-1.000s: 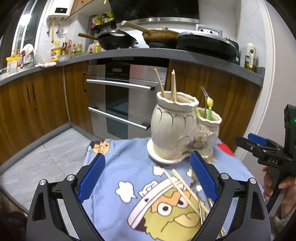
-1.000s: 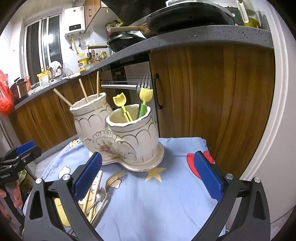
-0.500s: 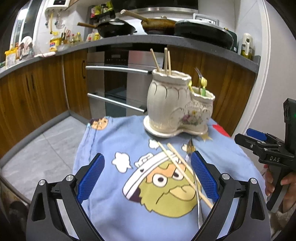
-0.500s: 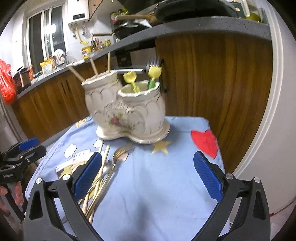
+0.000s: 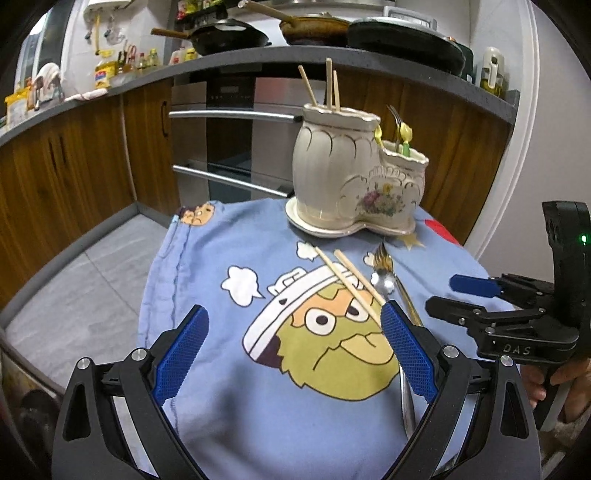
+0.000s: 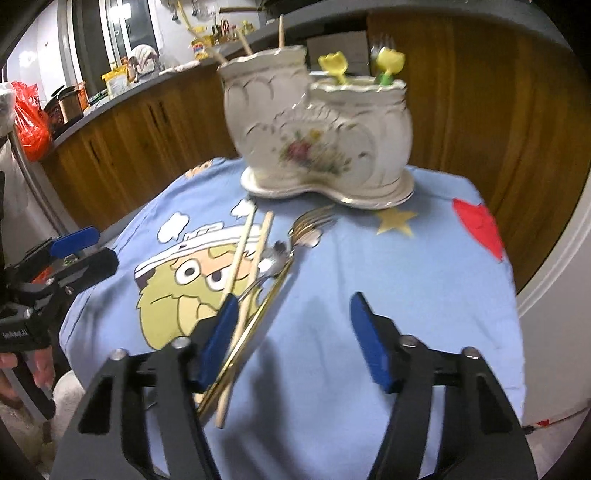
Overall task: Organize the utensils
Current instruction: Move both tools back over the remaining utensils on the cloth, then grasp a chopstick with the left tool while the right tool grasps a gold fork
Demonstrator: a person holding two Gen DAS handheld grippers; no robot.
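A cream ceramic two-part holder (image 5: 351,184) (image 6: 317,136) stands at the far side of a blue cartoon cloth (image 5: 258,406) (image 6: 406,277). Its tall part holds chopsticks (image 5: 328,88), its low part a fork and yellow-topped utensils (image 6: 388,62). Two loose chopsticks (image 5: 351,280) (image 6: 251,254), a fork (image 6: 310,229) and spoons (image 5: 384,284) lie on the cloth. My left gripper (image 5: 291,350) is open above the cloth, its right finger next to the chopsticks. My right gripper (image 6: 295,339) is open and empty, its left finger over the utensil handles.
Wooden cabinets, an oven (image 5: 236,147) and a counter with pans (image 5: 229,35) stand behind the table. A white wall is at the right. The cloth-covered table drops off at the left to a grey tiled floor (image 5: 74,288).
Both grippers have pulled back and tilted down from the holder towards the loose utensils. The right gripper's jaws have narrowed a little and now sit over the utensil handles.
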